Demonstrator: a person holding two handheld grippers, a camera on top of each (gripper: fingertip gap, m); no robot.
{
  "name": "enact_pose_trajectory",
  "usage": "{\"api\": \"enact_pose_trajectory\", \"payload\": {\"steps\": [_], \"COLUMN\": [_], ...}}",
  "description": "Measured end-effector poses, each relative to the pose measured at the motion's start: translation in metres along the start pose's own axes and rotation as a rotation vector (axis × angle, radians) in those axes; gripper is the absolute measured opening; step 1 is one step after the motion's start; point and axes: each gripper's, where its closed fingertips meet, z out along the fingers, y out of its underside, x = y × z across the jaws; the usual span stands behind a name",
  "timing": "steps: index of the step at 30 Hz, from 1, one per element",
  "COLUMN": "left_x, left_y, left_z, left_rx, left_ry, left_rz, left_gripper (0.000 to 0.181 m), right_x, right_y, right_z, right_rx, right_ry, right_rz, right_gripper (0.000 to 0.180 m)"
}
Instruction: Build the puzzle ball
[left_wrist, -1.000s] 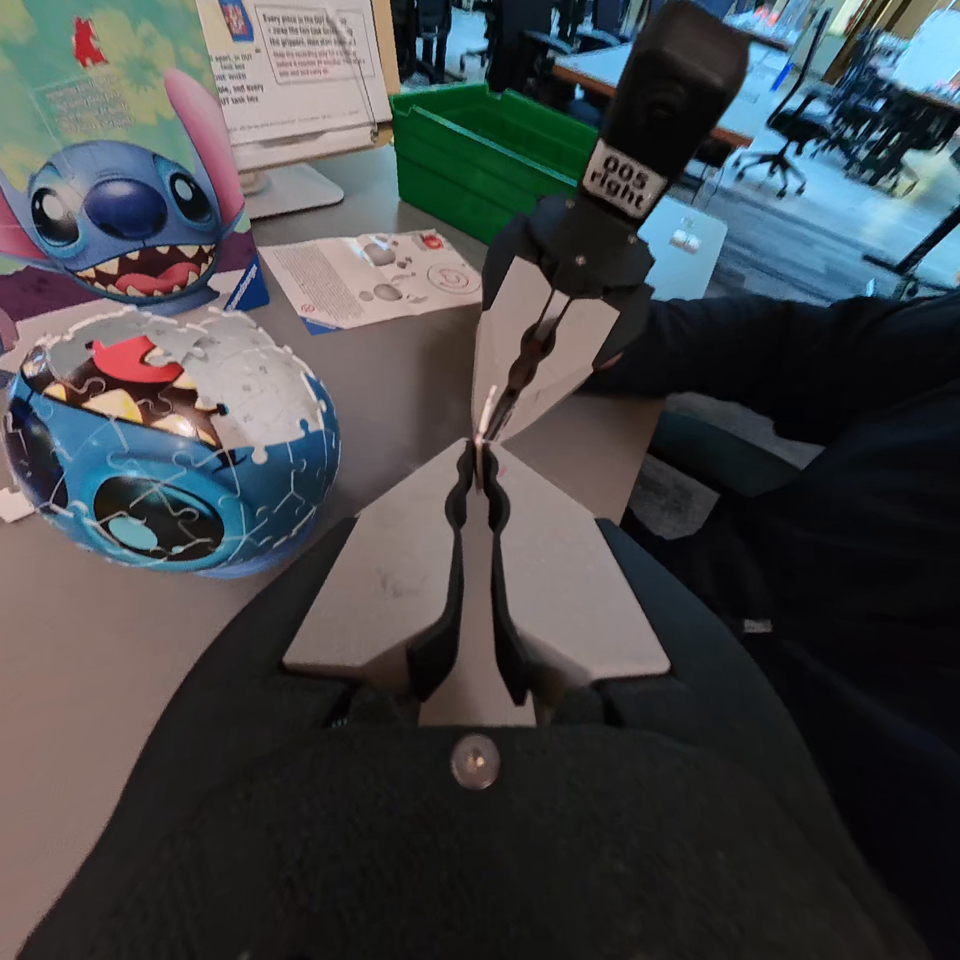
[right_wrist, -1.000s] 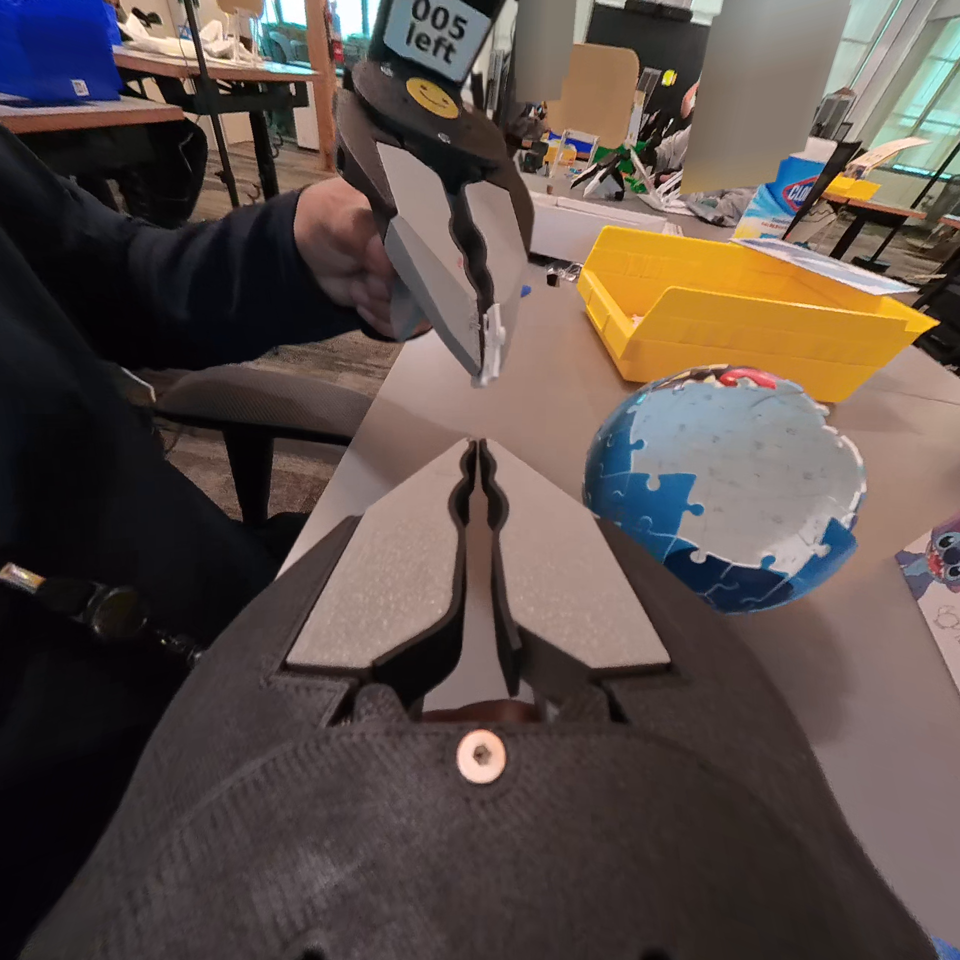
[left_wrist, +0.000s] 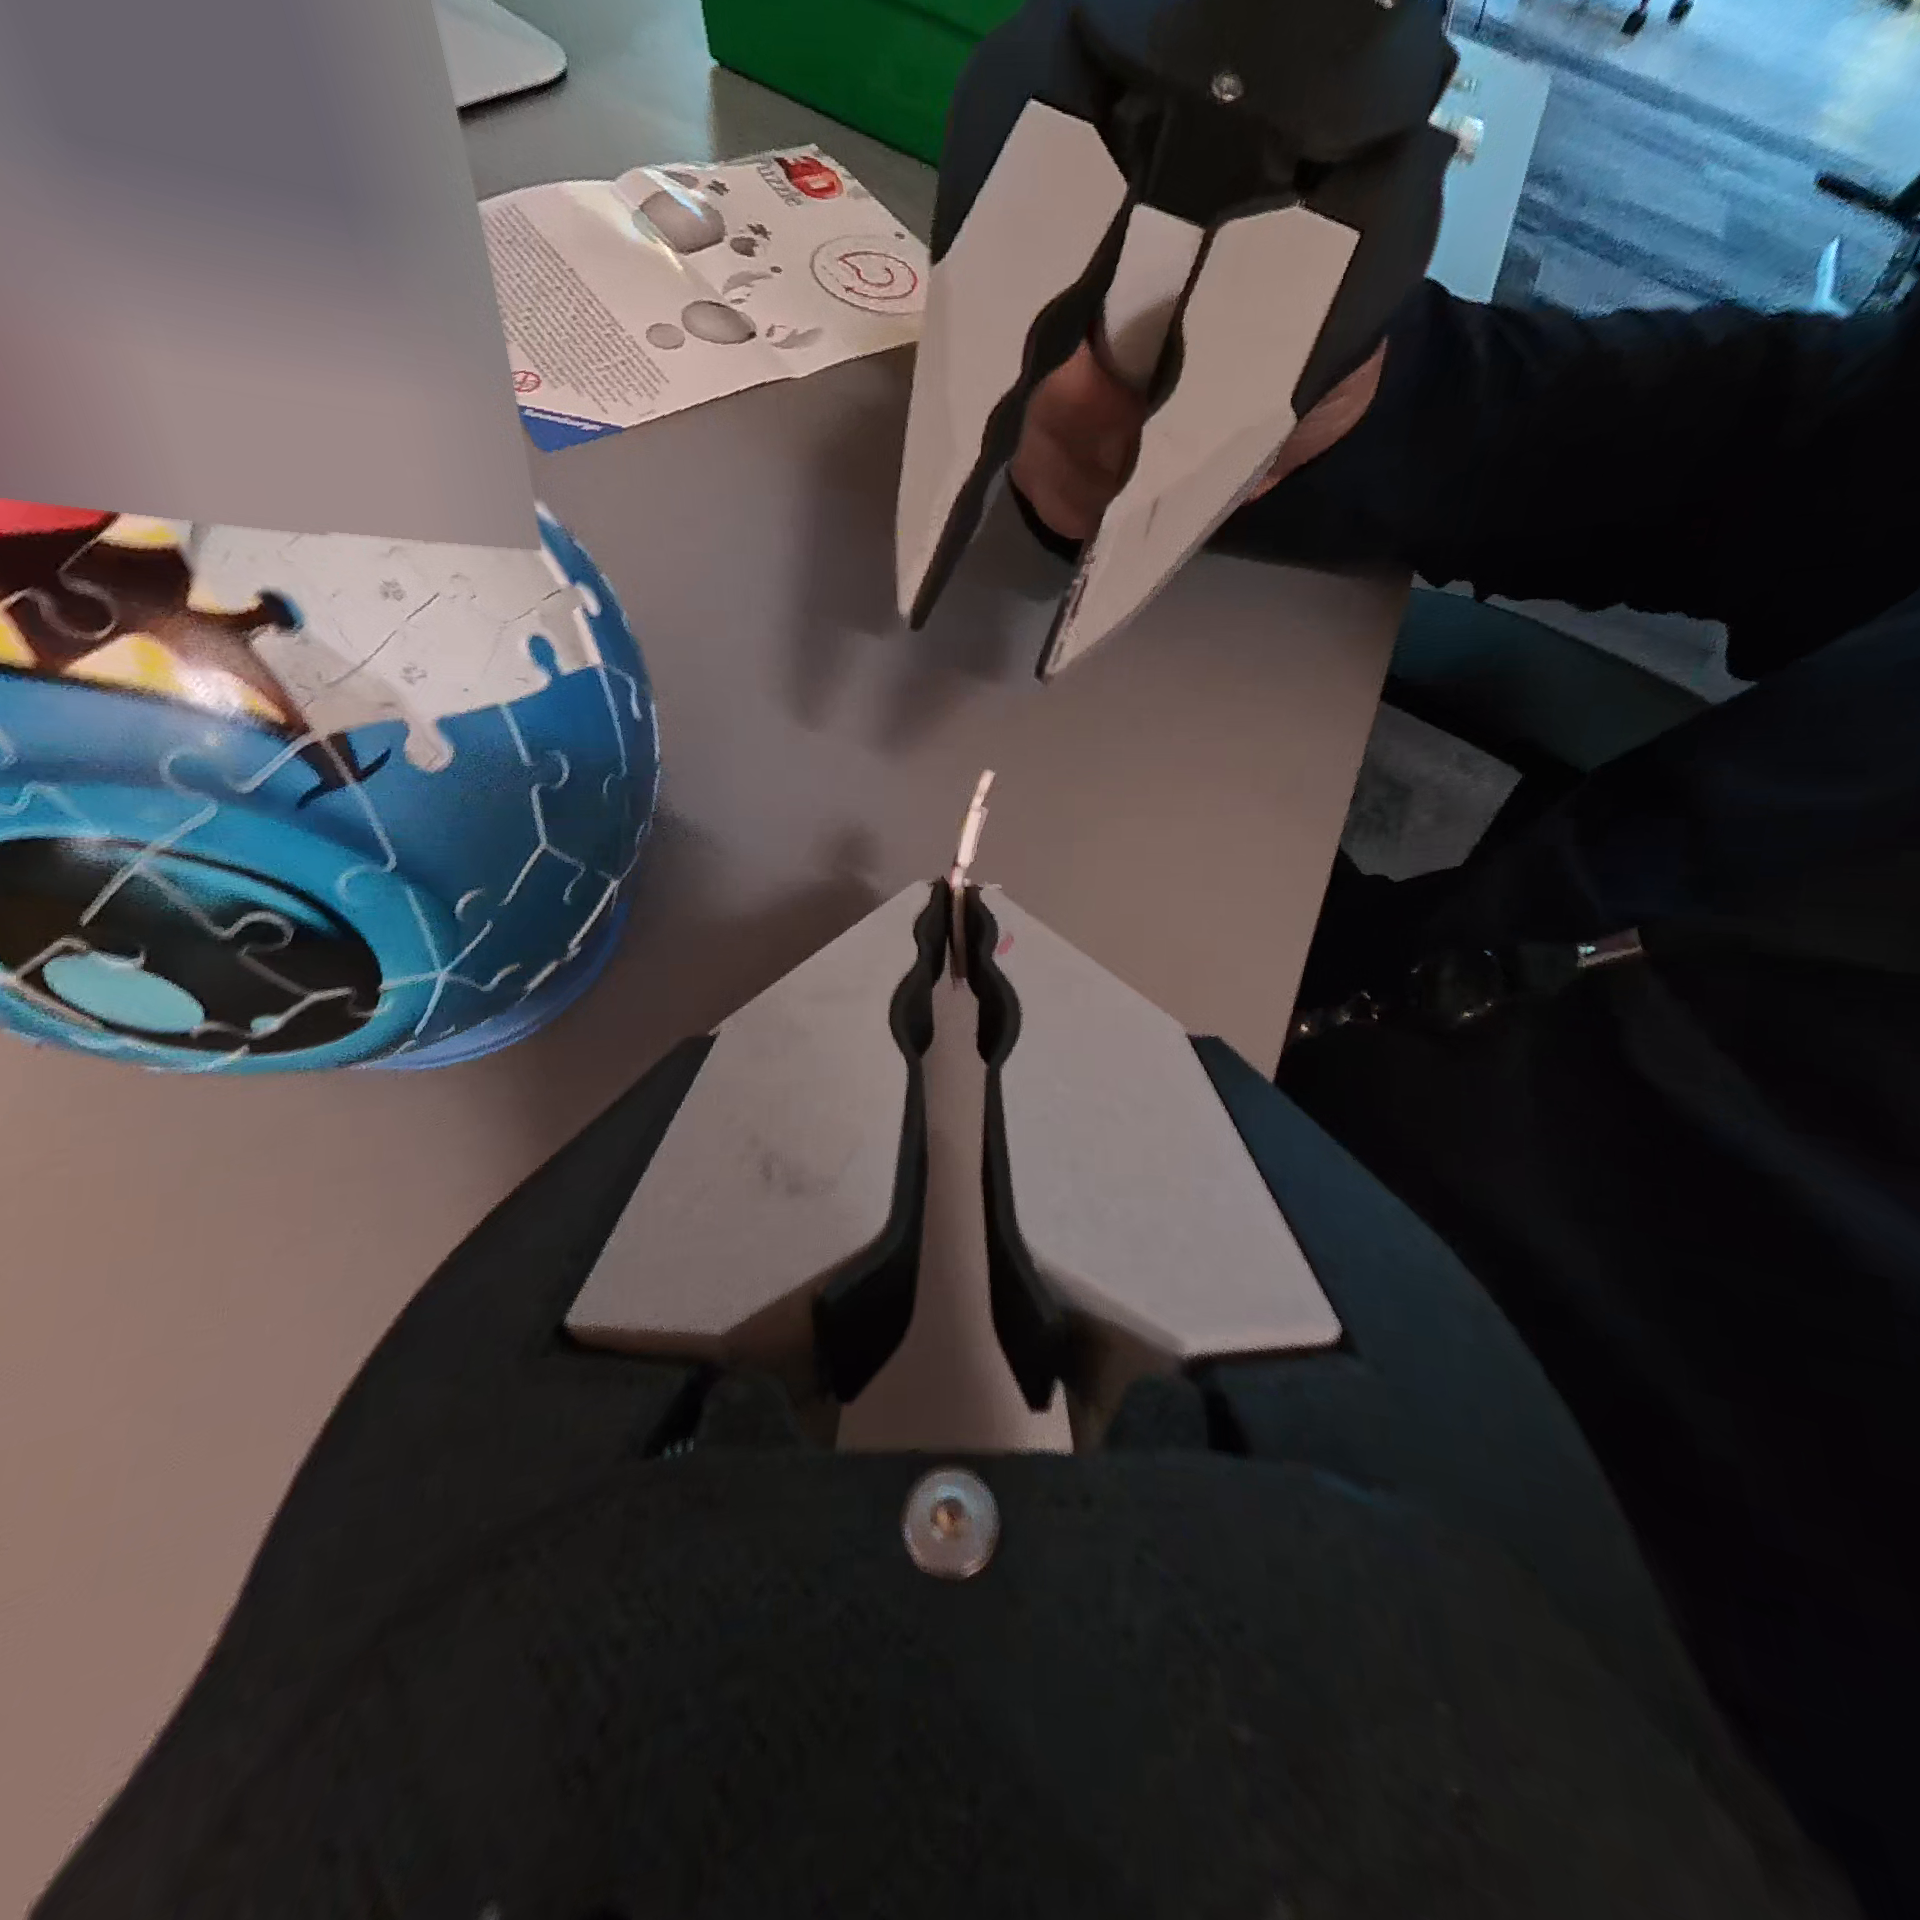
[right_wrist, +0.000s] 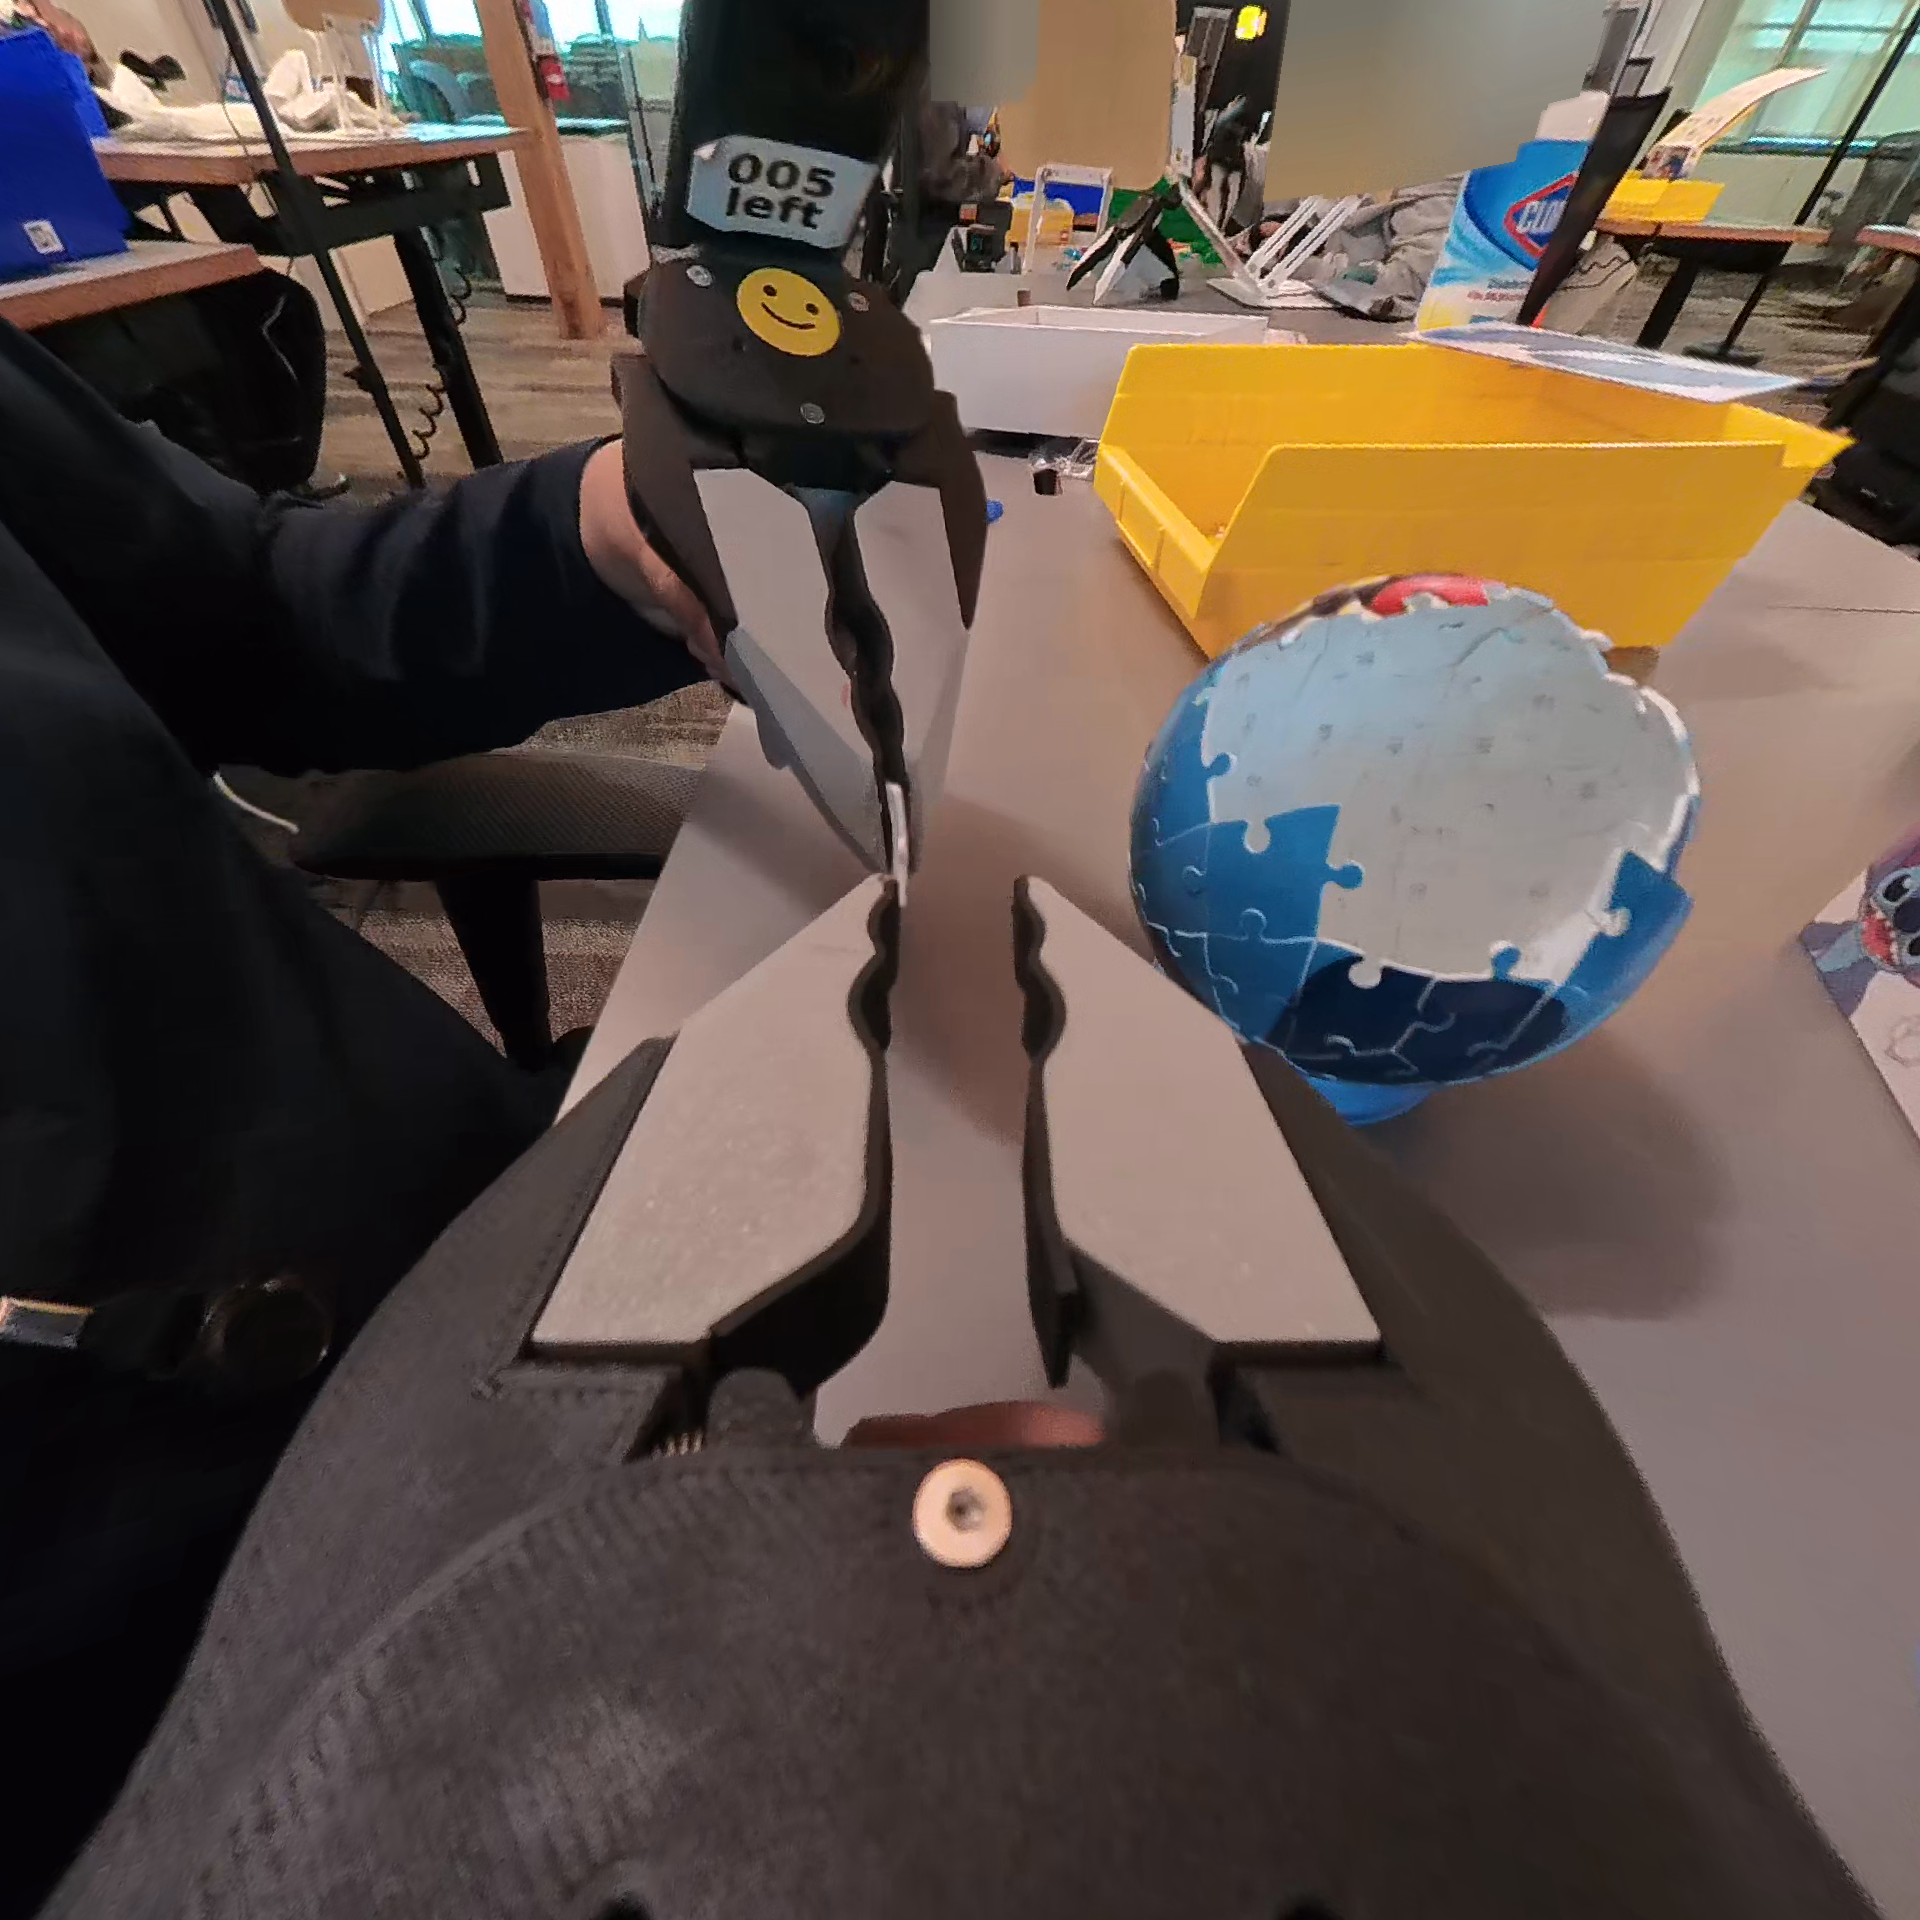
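Yellow bin (right_wrist: 1455, 488) — right wrist view only

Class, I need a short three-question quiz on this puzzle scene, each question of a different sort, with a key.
1. True or false: the right claw is open and holds nothing.
2. Multiple choice: what grips the puzzle piece? A) the left claw B) the right claw C) neither; it lies on the table
3. Fill in: in the right wrist view, the bin behind the puzzle ball is coloured ____.

Key: 1 true; 2 A; 3 yellow.
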Motion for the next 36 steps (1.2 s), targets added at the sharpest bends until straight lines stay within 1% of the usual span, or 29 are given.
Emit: {"api": "enact_pose_trajectory", "payload": {"steps": [3,8,10,13,15,17,19,21,22,24,25,27,30,33,36], "left_x": [0.004,0.012,0.012,0.015,0.015,0.011,0.008,0.008,0.009,0.009,0.009,0.014,0.014,0.015,0.012], "left_y": [0.0,0.006,0.007,0.009,0.01,0.012,0.01,0.004,0.002,-0.004,-0.008,-0.016,-0.024,-0.029,-0.033], "left_z": [0.003,0.008,0.008,0.009,0.01,0.009,0.007,0.004,0.003,0.002,0.002,0.002,-0.002,-0.003,-0.002], "left_rx": [-0.042,-0.103,-0.111,-0.133,-0.143,-0.158,-0.136,-0.094,-0.075,-0.033,-0.009,0.035,0.083,0.108,0.125], "left_ry": [-0.014,-0.027,-0.046,-0.031,-0.045,-0.069,-0.086,-0.08,-0.07,-0.06,-0.057,-0.02,-0.016,0.015,0.012], "left_rz": [0.056,0.121,0.145,0.155,0.165,0.173,0.161,0.131,0.113,0.081,0.07,0.064,0.05,0.022,0.009], "left_gripper": [0.0,0.0,0.0,0.0,0.0,0.001,0.001,0.004,0.008,0.012,0.011,0.0,0.0,0.0,0.0], "right_x": [-0.008,-0.017,-0.023,-0.031,-0.031,-0.029,-0.027,-0.024,-0.022,-0.018,-0.017,-0.015,-0.01,-0.008,-0.003], "right_y": [-0.002,0.003,0.008,0.012,0.017,0.019,0.018,0.012,0.008,-0.007,-0.014,-0.024,-0.028,-0.03,-0.031], "right_z": [0.004,0.009,0.014,0.023,0.03,0.034,0.033,0.031,0.029,0.023,0.02,0.014,0.008,0.005,0.002], "right_rx": [-0.014,-0.051,-0.078,-0.111,-0.151,-0.169,-0.164,-0.128,-0.097,-0.005,0.046,0.126,0.169,0.194,0.208], "right_ry": [-0.03,-0.061,-0.095,-0.131,-0.116,-0.081,-0.055,-0.055,-0.057,-0.075,-0.091,-0.126,-0.126,-0.127,-0.11], "right_rz": [0.003,-0.015,-0.014,-0.03,-0.067,-0.093,-0.085,-0.047,-0.023,0.042,0.084,0.163,0.195,0.211,0.219], "right_gripper": [0.027,0.026,0.02,0.018,0.0,0.0,0.0,0.0,0.0,0.0,0.0,0.0,0.0,0.0,0.0]}}
